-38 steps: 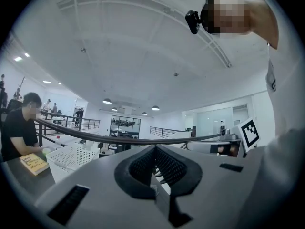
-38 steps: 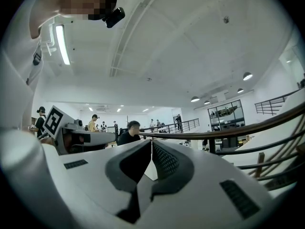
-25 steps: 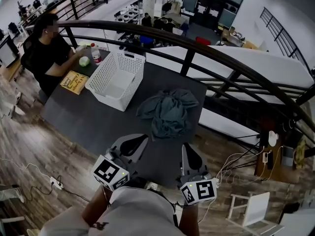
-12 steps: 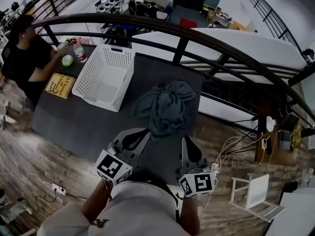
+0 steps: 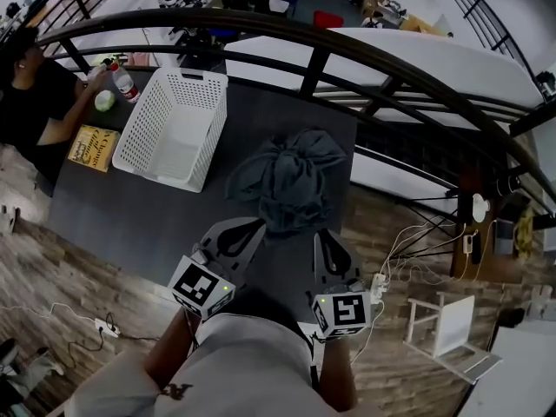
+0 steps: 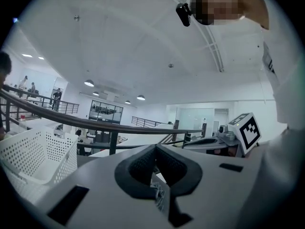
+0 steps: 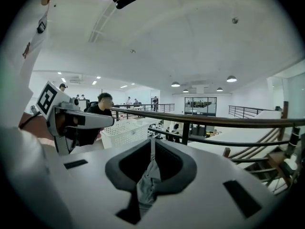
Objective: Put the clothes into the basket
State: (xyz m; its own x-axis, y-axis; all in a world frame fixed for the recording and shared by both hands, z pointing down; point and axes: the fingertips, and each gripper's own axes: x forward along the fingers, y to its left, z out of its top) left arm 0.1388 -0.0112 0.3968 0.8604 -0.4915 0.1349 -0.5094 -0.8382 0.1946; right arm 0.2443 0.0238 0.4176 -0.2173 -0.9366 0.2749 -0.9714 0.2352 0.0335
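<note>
A crumpled grey-blue pile of clothes lies on the dark table, right of the white lattice basket, which is empty. Both grippers hover over the table's near edge and point at the pile. My left gripper is shut and empty, its tip just short of the pile's near left edge. My right gripper is shut too, just right of the pile's near end. In the left gripper view the jaws meet, with the basket at left. In the right gripper view grey cloth shows under the shut jaws.
A person in black sits at the table's far left beside a yellow book, a bottle and a green item. A dark railing runs behind the table. Cables and a power strip lie on the wooden floor at right.
Both grippers have moved forward and down toward the clothes pile, and their tips now sit at its near edge. Both stay shut. The clothes and the basket have not moved.
</note>
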